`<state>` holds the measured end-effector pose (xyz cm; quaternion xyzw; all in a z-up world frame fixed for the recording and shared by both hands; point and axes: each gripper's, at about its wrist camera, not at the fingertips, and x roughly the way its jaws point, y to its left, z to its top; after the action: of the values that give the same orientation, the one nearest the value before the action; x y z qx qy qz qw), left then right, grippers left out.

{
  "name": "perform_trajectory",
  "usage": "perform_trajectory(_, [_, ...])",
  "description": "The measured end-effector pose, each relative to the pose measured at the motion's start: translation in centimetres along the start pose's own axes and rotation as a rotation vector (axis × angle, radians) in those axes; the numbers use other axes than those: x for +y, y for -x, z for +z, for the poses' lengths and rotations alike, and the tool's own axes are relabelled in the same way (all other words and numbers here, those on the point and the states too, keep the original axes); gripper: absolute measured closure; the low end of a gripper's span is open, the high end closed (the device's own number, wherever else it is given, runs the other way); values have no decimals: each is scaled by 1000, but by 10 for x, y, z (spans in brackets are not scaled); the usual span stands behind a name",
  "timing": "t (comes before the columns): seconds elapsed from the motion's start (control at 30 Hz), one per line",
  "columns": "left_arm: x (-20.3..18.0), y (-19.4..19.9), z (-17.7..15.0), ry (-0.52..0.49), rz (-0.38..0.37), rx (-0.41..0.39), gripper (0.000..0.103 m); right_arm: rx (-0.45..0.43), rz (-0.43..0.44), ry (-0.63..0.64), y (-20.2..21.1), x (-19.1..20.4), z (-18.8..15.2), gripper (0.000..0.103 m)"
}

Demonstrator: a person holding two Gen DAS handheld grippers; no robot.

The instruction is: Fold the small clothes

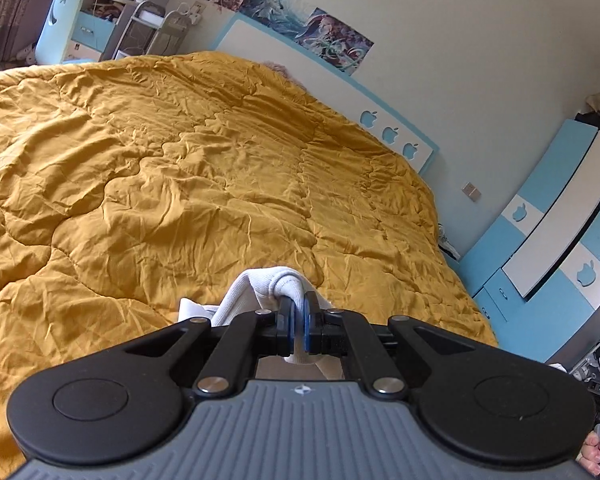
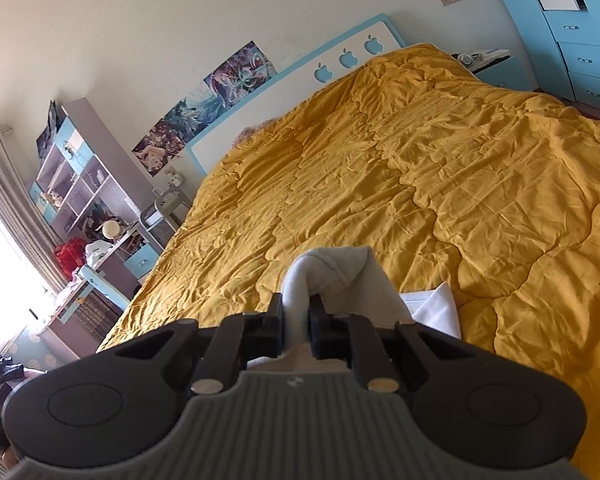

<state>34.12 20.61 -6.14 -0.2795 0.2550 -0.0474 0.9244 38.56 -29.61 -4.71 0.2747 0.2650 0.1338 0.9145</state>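
Observation:
A small white garment [image 1: 270, 286] is bunched up in front of my left gripper [image 1: 299, 310], whose blue-padded jaws are shut on a fold of it. In the right wrist view the same white garment [image 2: 332, 270] drapes over my right gripper [image 2: 296, 314], which is shut on another pinch of the cloth. A flat white corner [image 2: 438, 308] of it hangs to the right of the fingers. Both grippers hold the cloth just above the near part of the mustard-yellow quilt [image 1: 180, 168]. How much cloth hangs beneath the grippers is hidden by their bodies.
The quilt [image 2: 420, 184] covers a wide bed with a blue-and-white headboard [image 1: 388, 132] against the far wall. Blue wardrobes [image 1: 548, 232] stand at the bed's right side. Shelves and a cluttered desk [image 2: 84, 216] stand at its left, by a curtained window. A hand [image 1: 598, 452] shows bottom right.

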Motion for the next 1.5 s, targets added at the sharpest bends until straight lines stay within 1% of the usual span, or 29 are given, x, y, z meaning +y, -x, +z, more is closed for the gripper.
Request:
perform_trajectory(0.1, [12, -26, 5, 31, 21, 46, 99, 24, -26, -40, -39, -14, 3, 96])
perform_trajectory(0.17, [19, -40, 7, 32, 36, 66, 99, 36, -43, -53, -62, -21, 3, 96])
perform_trajectory(0.3, [27, -64, 11, 30, 45, 106, 99, 49, -66, -62, -95, -31, 5, 96])
perform_trajectory(0.47, [31, -90, 19, 35, 62, 113, 99, 42, -80, -78, -128, -40, 14, 96])
perform_trajectory(0.5, [31, -97, 22, 39, 80, 104, 97, 38, -87, -82, -134, -40, 16, 96])
perform_trajectory(0.53, [30, -103, 25, 22, 99, 98, 96, 35, -101, -90, -141, -41, 18, 94])
perform_trajectory(0.57, [28, -109, 26, -16, 136, 91, 93, 41, -125, -99, -147, -42, 20, 91])
perform_trajectory(0.6, [25, -114, 27, -59, 200, 86, 87, 68, -167, -108, -157, -44, 22, 78])
perform_trajectory(0.63, [22, -118, 28, -98, 278, 75, 85, 105, -233, -105, -165, -43, 23, 61])
perform_trajectory(0.67, [20, -118, 28, -125, 348, 60, 79, 102, -299, -78, -167, -40, 23, 54])
perform_trajectory(0.7, [21, -117, 29, -138, 396, 51, 74, 52, -349, -47, -164, -38, 23, 48])
perform_trajectory(0.73, [22, -114, 29, -141, 409, 49, 73, -11, -369, -27, -156, -37, 23, 41])
perform_trajectory(0.77, [25, -109, 29, -144, 396, 52, 73, -45, -381, -19, -150, -37, 25, 37])
perform_trajectory(0.8, [27, -105, 28, -146, 379, 57, 71, -53, -384, -12, -146, -37, 27, 36])
perform_trajectory(0.93, [29, -77, 21, -161, 313, 109, 70, -1, -362, 7, -123, -38, 28, 36])
perform_trajectory(1.03, [25, -42, 5, -166, 227, 154, 66, 32, -273, -13, -86, -35, 16, 34])
perform_trajectory(1.13, [20, -7, -18, -168, 146, 180, 64, 47, -202, -23, -51, -33, -3, 33])
perform_trajectory(1.2, [17, 10, -33, -201, 110, 180, 63, 75, -161, -30, -34, -31, -17, 32])
perform_trajectory(1.27, [15, 21, -45, -213, 106, 182, 63, 131, -154, -41, -25, -28, -27, 32])
perform_trajectory(1.33, [16, 31, -53, -169, 107, 210, 63, 151, -153, -61, -16, -26, -37, 32])
perform_trajectory(1.43, [24, 44, -64, -81, 59, 235, 63, 171, -113, -113, 2, -24, -56, 32])
perform_trajectory(1.5, [30, 54, -74, -10, 37, 244, 63, 185, -79, -190, 13, -29, -70, 32])
